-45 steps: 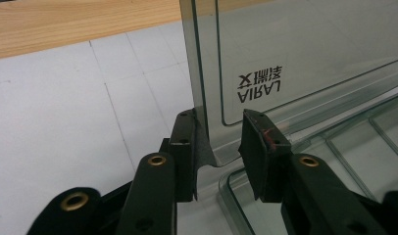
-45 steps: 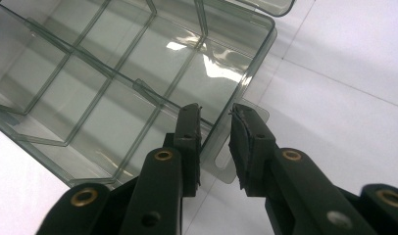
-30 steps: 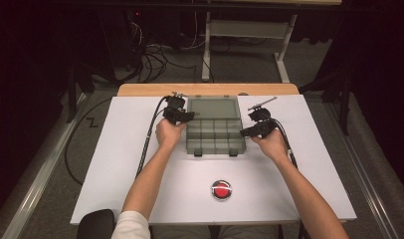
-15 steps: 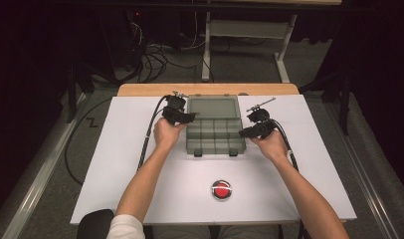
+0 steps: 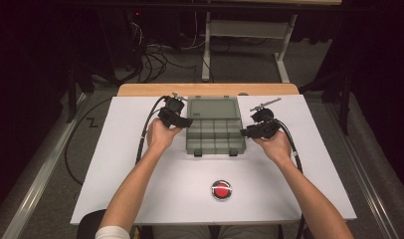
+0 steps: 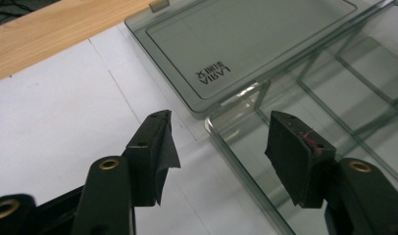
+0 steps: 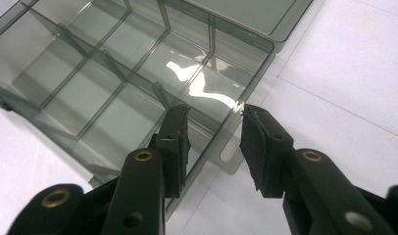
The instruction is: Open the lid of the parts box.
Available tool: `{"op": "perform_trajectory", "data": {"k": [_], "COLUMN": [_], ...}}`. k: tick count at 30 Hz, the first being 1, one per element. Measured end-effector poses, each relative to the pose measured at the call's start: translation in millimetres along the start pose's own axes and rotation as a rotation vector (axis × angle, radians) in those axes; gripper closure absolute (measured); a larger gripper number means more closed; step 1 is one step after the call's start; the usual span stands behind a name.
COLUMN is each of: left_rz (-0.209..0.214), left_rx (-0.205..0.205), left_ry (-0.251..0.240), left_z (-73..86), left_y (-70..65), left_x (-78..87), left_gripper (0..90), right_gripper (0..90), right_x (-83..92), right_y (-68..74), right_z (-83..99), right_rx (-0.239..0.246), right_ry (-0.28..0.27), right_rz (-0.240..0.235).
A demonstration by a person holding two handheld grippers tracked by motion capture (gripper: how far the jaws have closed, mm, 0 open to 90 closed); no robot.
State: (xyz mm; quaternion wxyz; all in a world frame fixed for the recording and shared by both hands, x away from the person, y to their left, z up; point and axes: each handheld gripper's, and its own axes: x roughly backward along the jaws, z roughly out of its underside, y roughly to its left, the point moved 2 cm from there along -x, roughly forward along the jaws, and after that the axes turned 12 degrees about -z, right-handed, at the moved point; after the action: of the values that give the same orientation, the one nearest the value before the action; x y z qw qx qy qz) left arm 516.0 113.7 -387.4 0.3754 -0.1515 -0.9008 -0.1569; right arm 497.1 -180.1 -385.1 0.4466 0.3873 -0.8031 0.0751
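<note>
At centre of the high view: the compartment box (image 5: pixel 214 135) lies on the white table (image 5: pixel 115 164), its lid (image 5: pixel 213 108) folded flat toward the top of the frame.
Box state: smoky clear plastic, dividers visible, compartments look empty; two latches (image 5: pixel 197 154) sit at the lower edge.
Left gripper (image 5: pixel 182 121): at the box's upper left corner; its jaws have just been opening and stand spread, one pad over the table, the other over the box wall near the hinge (image 6: pixel 241 95), nothing pinched.
Right gripper (image 5: pixel 246 132): at the box's right edge; its jaws have also just been opening and straddle the side wall (image 7: pixel 246 78) without pressing it.
Step in hand, as I judge it: letting go after laying the lid open.
Doing it well: widen both claws fully before lifting, pull straight away from the walls, and keep the pads from snagging the rim.
Risk: a dragged pad could skid the light box toward the red button (image 5: pixel 221 189).
</note>
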Motion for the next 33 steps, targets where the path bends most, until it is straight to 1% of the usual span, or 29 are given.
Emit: {"op": "perform_trajectory", "data": {"k": [1,2,3,6,8,9,10,13,15,19,20,21,23,27,32,33], "left_rz": [-0.007,-0.010,-0.006,-0.005,-0.008,-0.006,-0.003,-0.002,0.006,0.019,0.020,0.025,0.027,0.037,0.045,0.044], "left_rx": [-0.011,-0.019,-0.023,-0.030,-0.033,-0.033,-0.034,-0.047,-0.056,-0.067,-0.070,-0.078,-0.087,-0.084,-0.085,-0.083], "left_ry": [-0.001,-0.005,-0.008,-0.017,-0.033,-0.038,-0.045,-0.066,-0.070,-0.095,-0.106,-0.103,-0.108,-0.132,-0.155,-0.153], "left_z": [0.0,-0.1,-0.2,-0.5,0.7,1.7,3.0,8.0,11.2,18.4,20.3,22.0,24.1,27.7,34.5,36.2], "left_y": [-1.0,-1.8,-2.5,-3.6,-3.8,-3.9,-4.0,-4.9,-4.9,-4.7,-4.9,-5.0,-4.7,-3.1,-2.2,-2.0], "left_x": [2.5,5.1,7.6,15.5,20.6,23.1,25.5,32.4,37.0,46.1,48.1,50.6,54.0,61.3,68.3,69.5], "left_gripper": [42.2,42.1,41.9,41.3,41.2,41.2,41.2,41.2,41.3,41.6,41.6,41.8,42.2,42.2,42.2,42.2], "right_gripper": [63.1,62.5,61.6,60.5,58.5,58.5,56.9,55.3,54.8,52.3,52.3,52.0,51.3,50.4,48.6,48.1], "right_x": [1.4,3.1,6.4,9.4,13.1,13.1,15.6,19.8,21.3,27.7,27.7,29.0,33.0,36.5,41.1,41.7], "right_y": [0.6,0.8,2.5,3.8,4.7,4.7,5.5,6.8,7.4,7.3,7.3,7.1,7.0,7.8,10.1,10.5], "right_z": [0.8,1.4,3.4,6.0,10.2,10.2,12.6,16.0,17.2,23.9,23.9,25.1,28.4,31.3,37.4,38.8], "right_rx": [-0.005,0.000,0.011,0.019,0.028,0.028,0.029,0.037,0.034,0.040,0.040,0.038,0.039,0.035,0.047,0.051], "right_ry": [-0.004,-0.006,-0.021,-0.031,-0.048,-0.048,-0.061,-0.080,-0.084,-0.116,-0.116,-0.119,-0.143,-0.162,-0.185,-0.192], "right_rz": [-0.002,-0.007,-0.010,-0.015,-0.012,-0.012,-0.017,-0.020,-0.023,-0.023,-0.023,-0.023,-0.022,-0.024,-0.026,-0.027]}}
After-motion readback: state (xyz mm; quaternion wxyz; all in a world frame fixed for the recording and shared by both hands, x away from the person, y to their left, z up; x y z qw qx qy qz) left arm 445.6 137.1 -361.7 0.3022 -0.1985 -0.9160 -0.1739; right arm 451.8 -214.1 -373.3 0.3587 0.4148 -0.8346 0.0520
